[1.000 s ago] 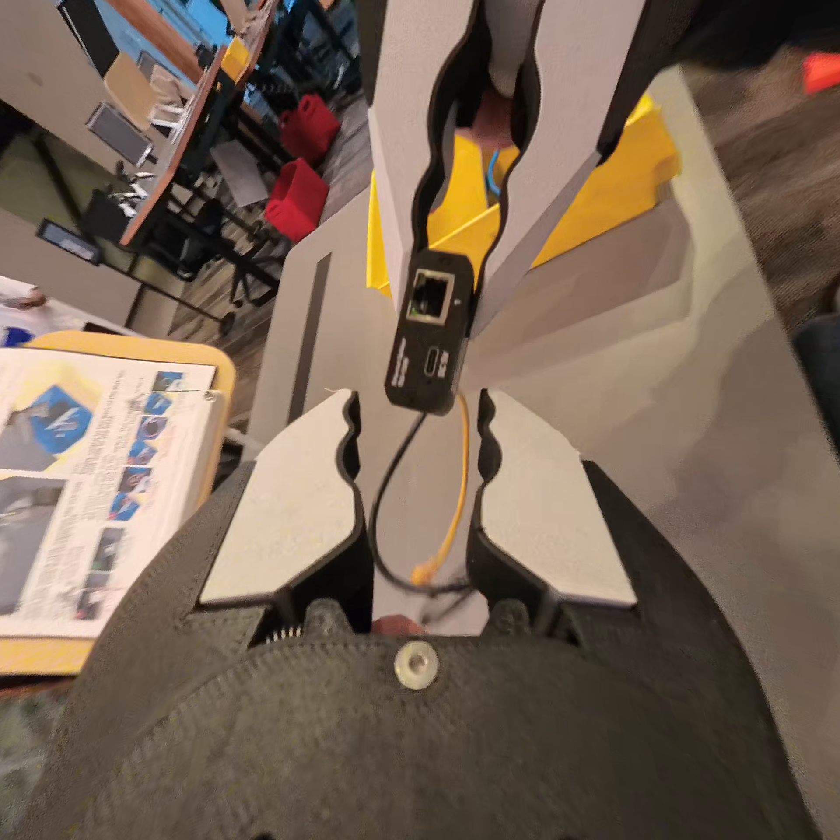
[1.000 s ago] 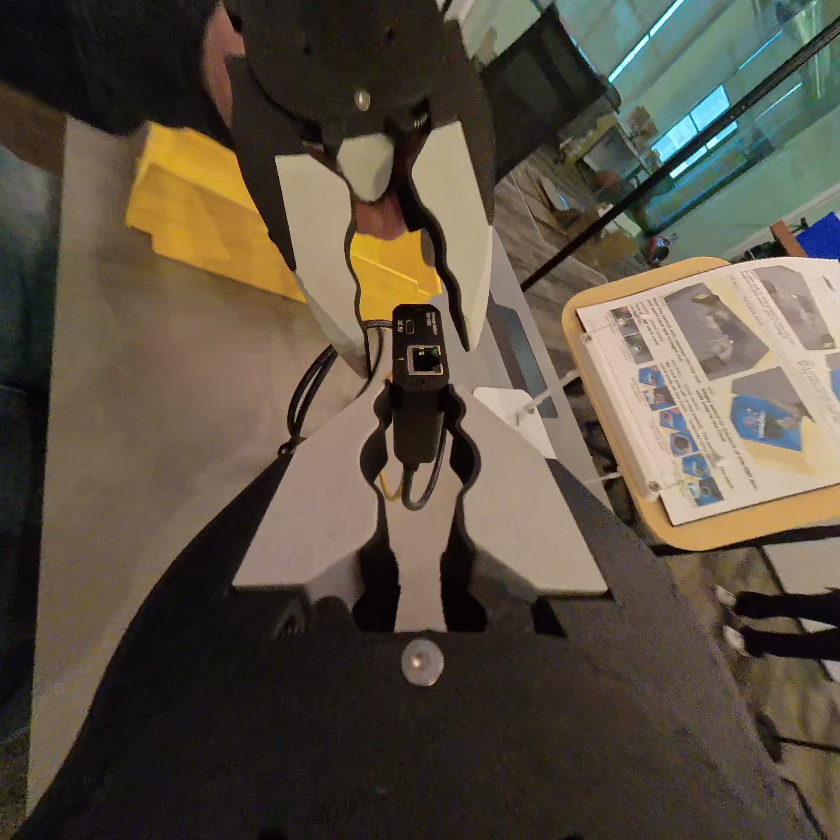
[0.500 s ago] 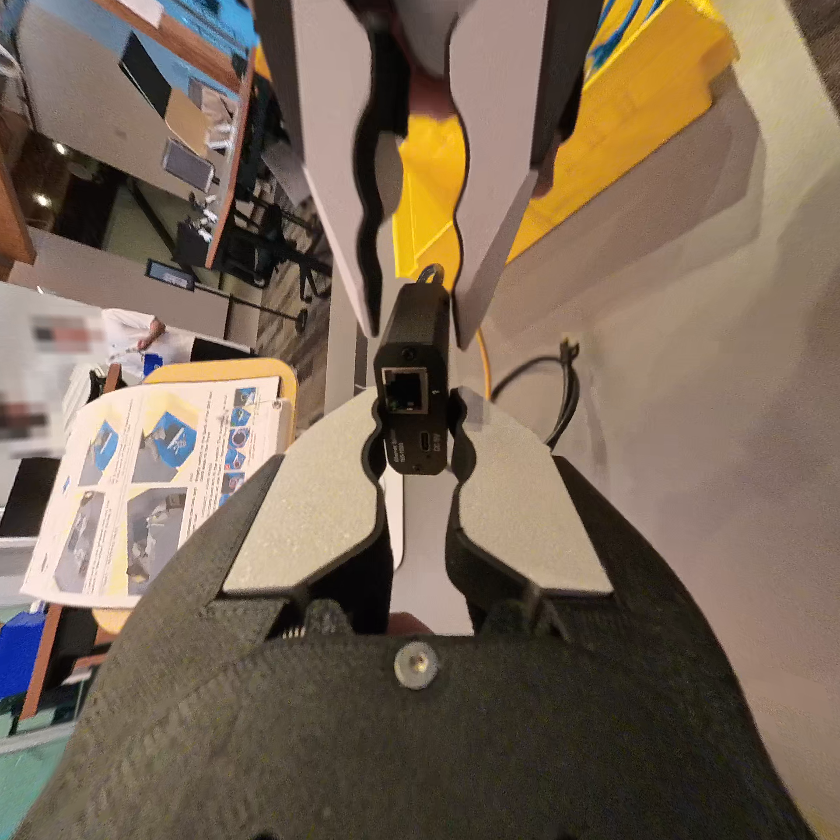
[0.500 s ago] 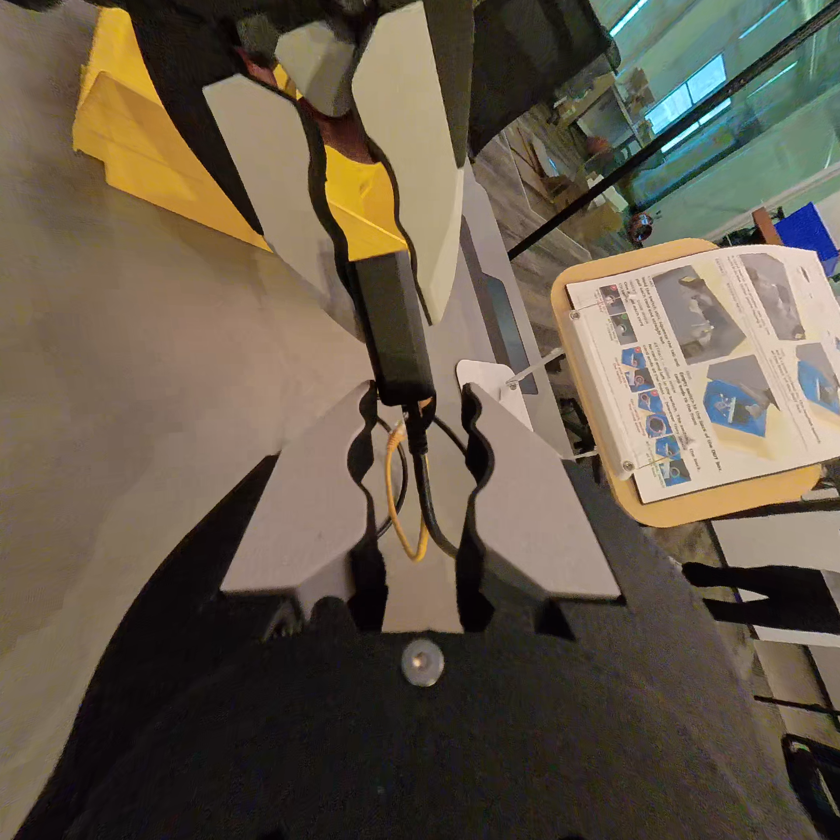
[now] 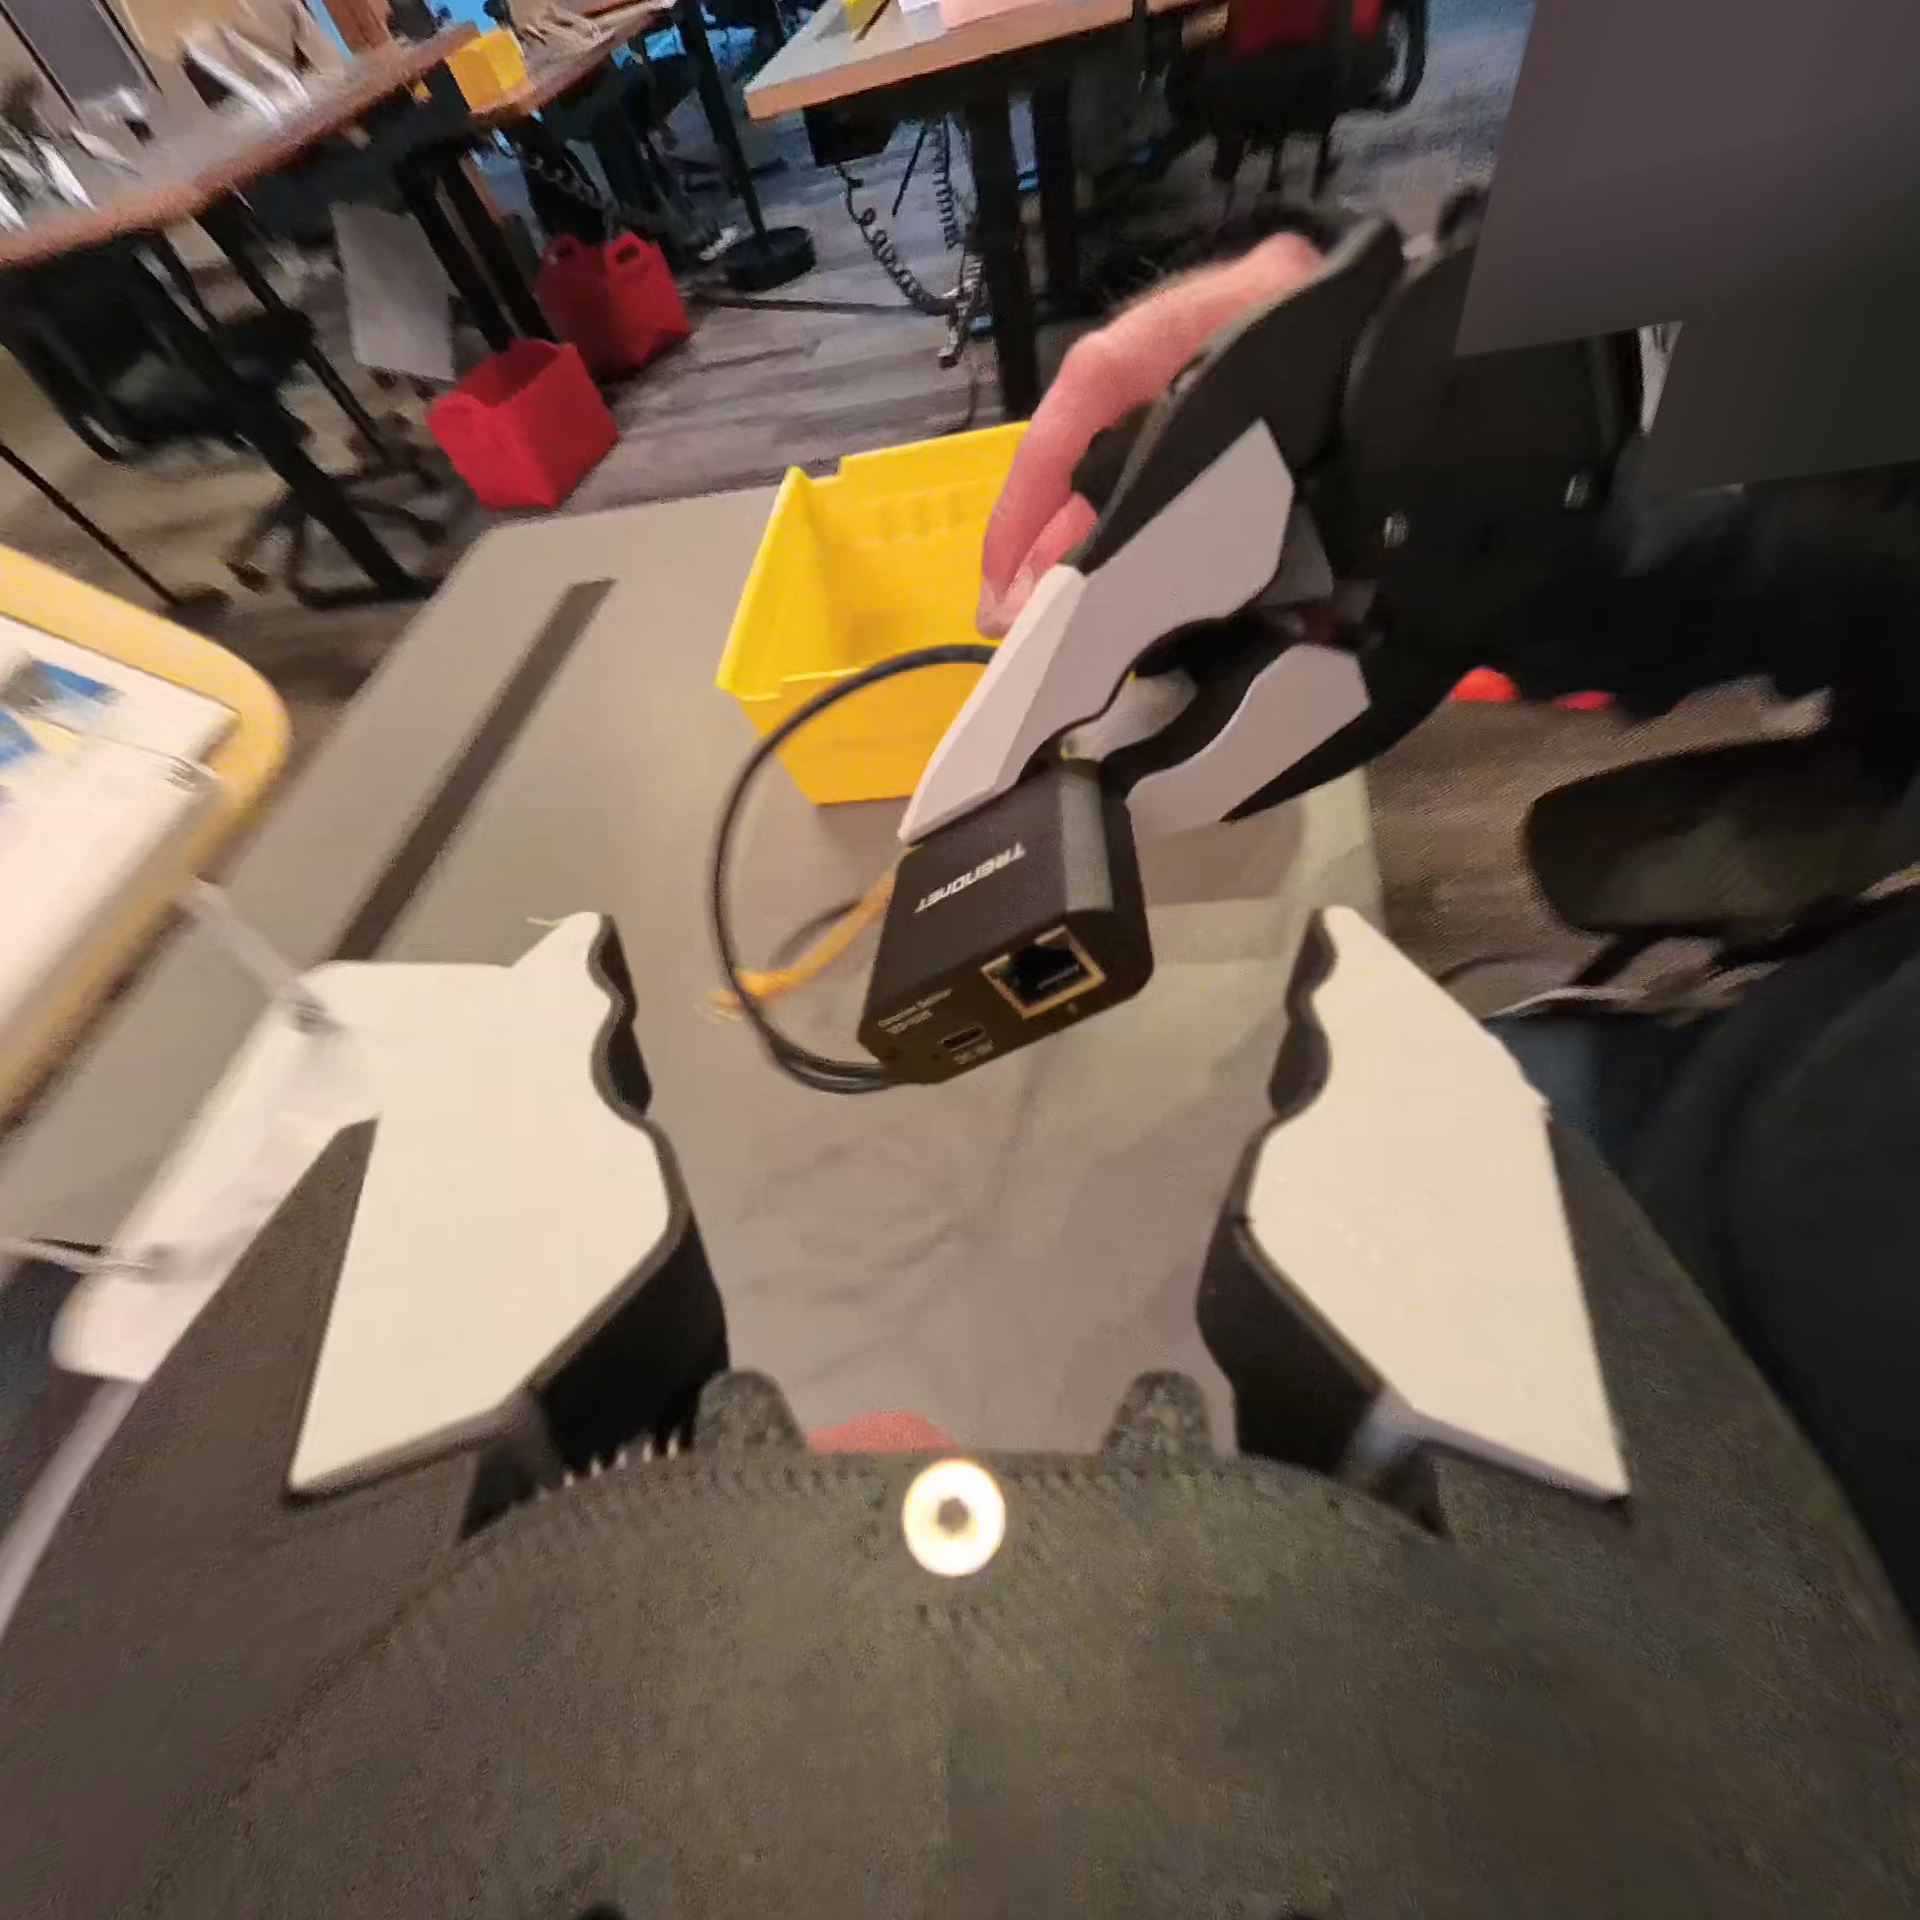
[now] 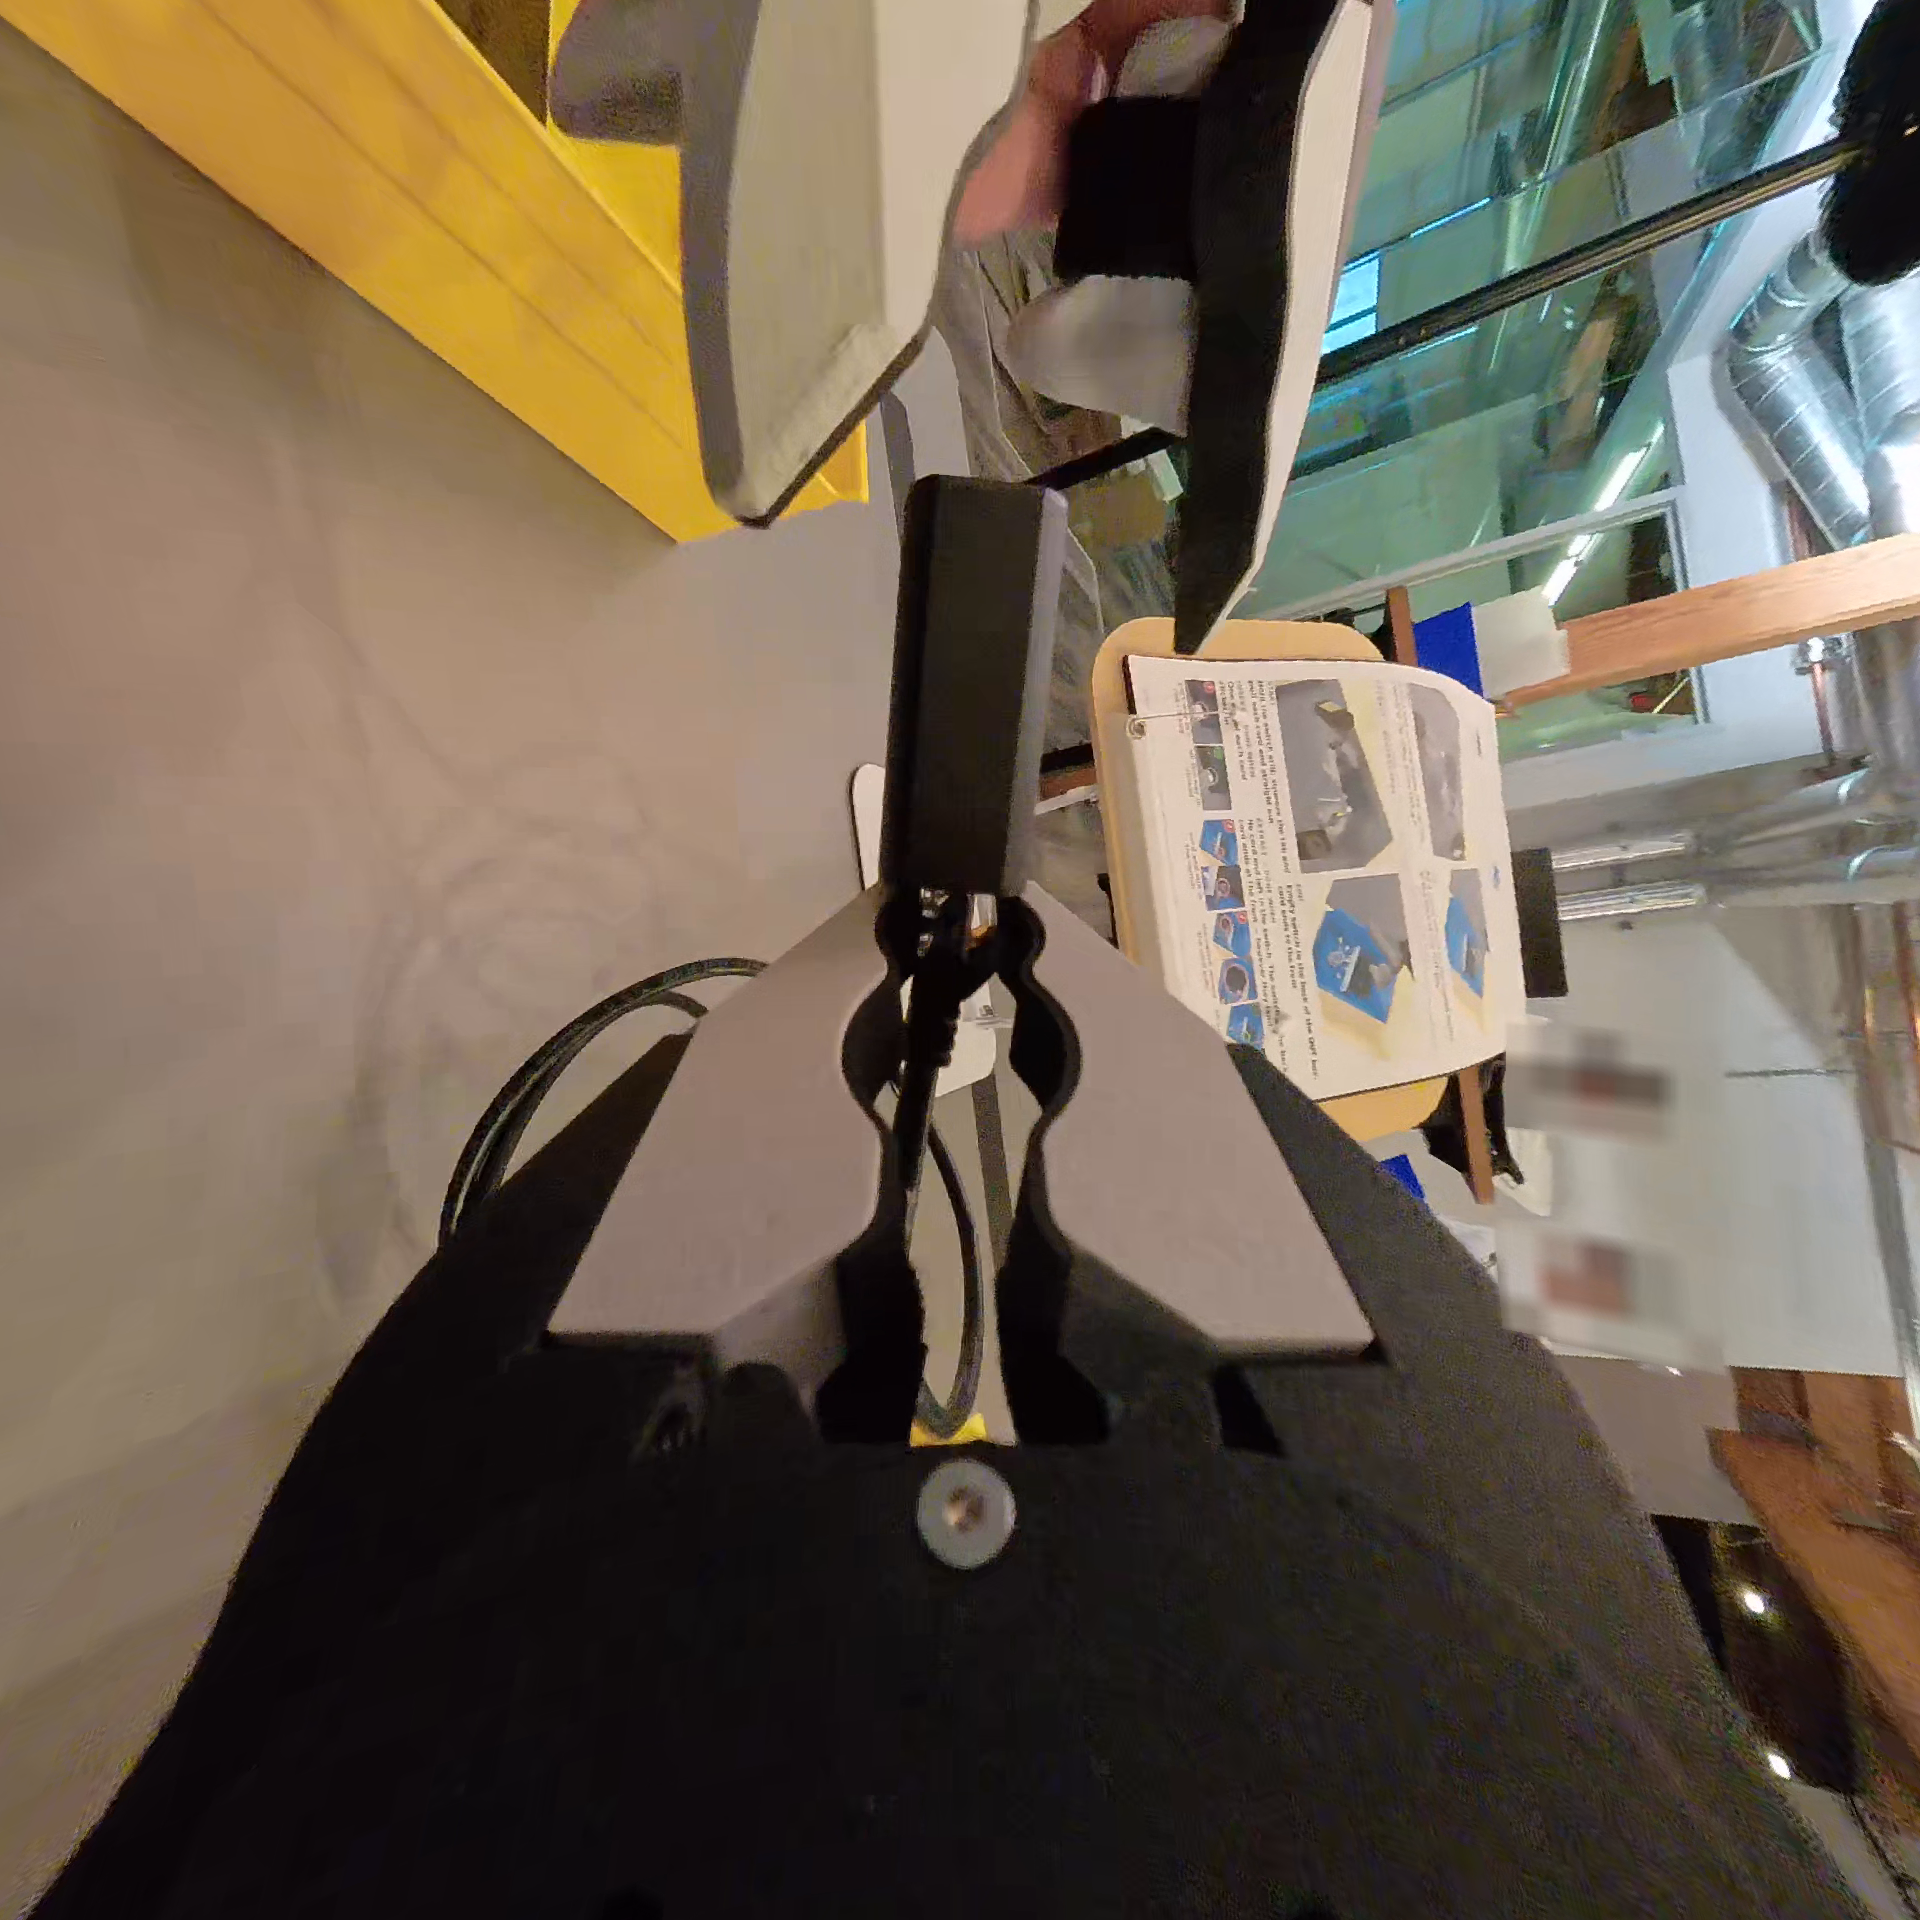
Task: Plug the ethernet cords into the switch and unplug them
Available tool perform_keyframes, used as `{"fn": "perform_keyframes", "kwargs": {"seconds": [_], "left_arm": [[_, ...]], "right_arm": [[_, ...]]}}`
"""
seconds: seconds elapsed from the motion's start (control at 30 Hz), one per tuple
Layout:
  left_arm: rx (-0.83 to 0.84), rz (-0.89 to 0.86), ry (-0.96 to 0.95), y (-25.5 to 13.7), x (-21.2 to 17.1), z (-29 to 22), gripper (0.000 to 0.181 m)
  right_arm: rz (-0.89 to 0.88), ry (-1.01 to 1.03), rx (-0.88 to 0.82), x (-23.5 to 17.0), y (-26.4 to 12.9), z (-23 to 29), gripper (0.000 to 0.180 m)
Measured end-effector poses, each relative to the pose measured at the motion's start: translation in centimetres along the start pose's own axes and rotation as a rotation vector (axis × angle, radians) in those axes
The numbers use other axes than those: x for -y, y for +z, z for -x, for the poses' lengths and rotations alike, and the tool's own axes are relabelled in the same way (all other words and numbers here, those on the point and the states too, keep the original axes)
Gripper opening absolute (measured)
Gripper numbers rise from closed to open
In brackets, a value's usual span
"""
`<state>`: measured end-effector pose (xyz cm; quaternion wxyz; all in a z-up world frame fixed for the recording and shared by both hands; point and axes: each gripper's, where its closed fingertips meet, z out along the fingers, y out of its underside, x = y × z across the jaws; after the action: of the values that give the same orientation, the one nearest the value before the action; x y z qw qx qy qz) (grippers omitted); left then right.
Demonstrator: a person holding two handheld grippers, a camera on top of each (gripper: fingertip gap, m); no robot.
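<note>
The switch (image 5: 1003, 940) is a small black box with one ethernet port facing my left wrist camera. My right gripper (image 6: 953, 906) is shut on its rear end, where a black cord (image 6: 928, 1039) is plugged in, and holds it above the grey table (image 5: 935, 1247). From the right wrist view the switch (image 6: 966, 707) points away. The black cord (image 5: 727, 831) loops to the left. A loose yellow ethernet cord (image 5: 800, 966) lies on the table under the switch. My left gripper (image 5: 961, 925) is open wide and empty, just in front of the switch.
A yellow bin (image 5: 852, 623) stands on the table behind the switch and also shows in the right wrist view (image 6: 468, 260). A wooden stand with a printed sheet (image 6: 1320, 862) is beside the table. Desks and red bins (image 5: 520, 426) stand on the floor beyond. There is about 5 centimeters between the tips of the two grippers.
My left gripper let go of the switch, opened wide and drew back. My right gripper closed on the switch's rear end and now holds it alone.
</note>
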<state>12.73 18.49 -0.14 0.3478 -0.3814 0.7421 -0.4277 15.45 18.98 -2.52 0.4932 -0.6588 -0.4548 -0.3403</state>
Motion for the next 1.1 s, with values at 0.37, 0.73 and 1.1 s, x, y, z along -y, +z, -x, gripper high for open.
{"fn": "perform_keyframes", "kwargs": {"seconds": [0.37, 0.73, 1.1], "left_arm": [[-0.239, -0.065, -0.43, 2.4, -1.3, -2.2, 0.074], [-0.199, -0.106, -0.448, 2.5, -1.2, -1.8, 0.074], [-0.189, -0.147, -0.435, 1.9, -0.7, -1.5, 0.074]], "right_arm": [[0.026, -0.126, -0.083, 0.9, 0.4, 0.6, 0.012], [0.036, -0.076, -0.14, 1.1, 0.6, -0.2, 0.012], [-0.021, -0.028, -0.135, 1.6, 0.1, -0.6, 0.026]]}}
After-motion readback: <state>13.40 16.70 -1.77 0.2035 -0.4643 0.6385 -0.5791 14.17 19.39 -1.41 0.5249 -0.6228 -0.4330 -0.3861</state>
